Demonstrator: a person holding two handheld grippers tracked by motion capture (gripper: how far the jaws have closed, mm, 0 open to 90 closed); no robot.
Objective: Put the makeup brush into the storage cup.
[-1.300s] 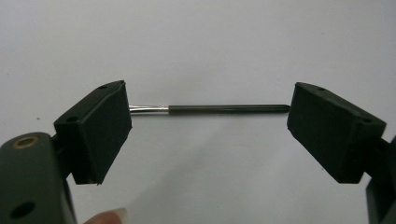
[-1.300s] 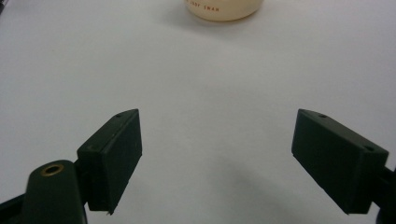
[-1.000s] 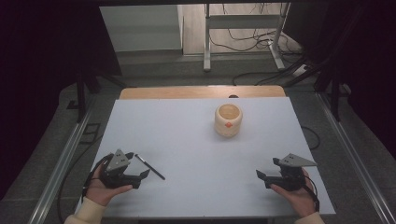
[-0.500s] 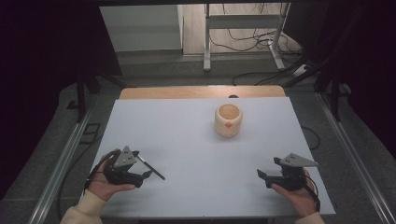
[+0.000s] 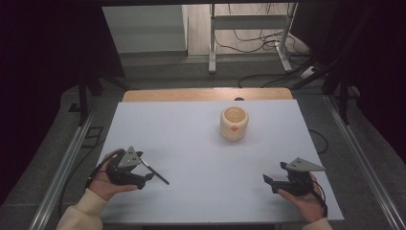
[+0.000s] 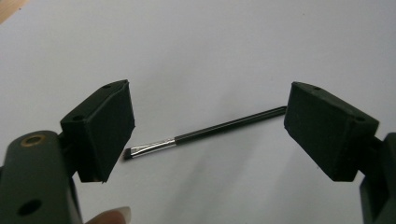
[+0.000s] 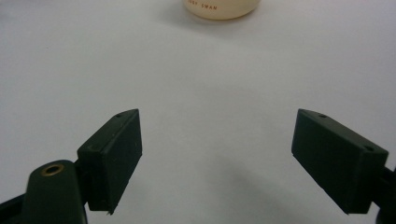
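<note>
Moved: left tongs (image 5: 149,176) have turned slightly toward the brush (image 6: 205,133).
Left tongs: wide, straddling the brush, pads not touching it.
Brush: flat on the table (image 5: 201,153), ungrasped.
Right tongs (image 5: 266,179): wide, empty, well apart.
Left: grasp, lift, likely to the cup (image 5: 234,123).

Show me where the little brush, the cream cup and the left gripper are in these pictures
brush (image 6: 205,133), left gripper view, middle of its black handle
cup (image 5: 234,125), high view, its front wall
left gripper (image 6: 208,126), left gripper view, midway between its open jaws
</note>
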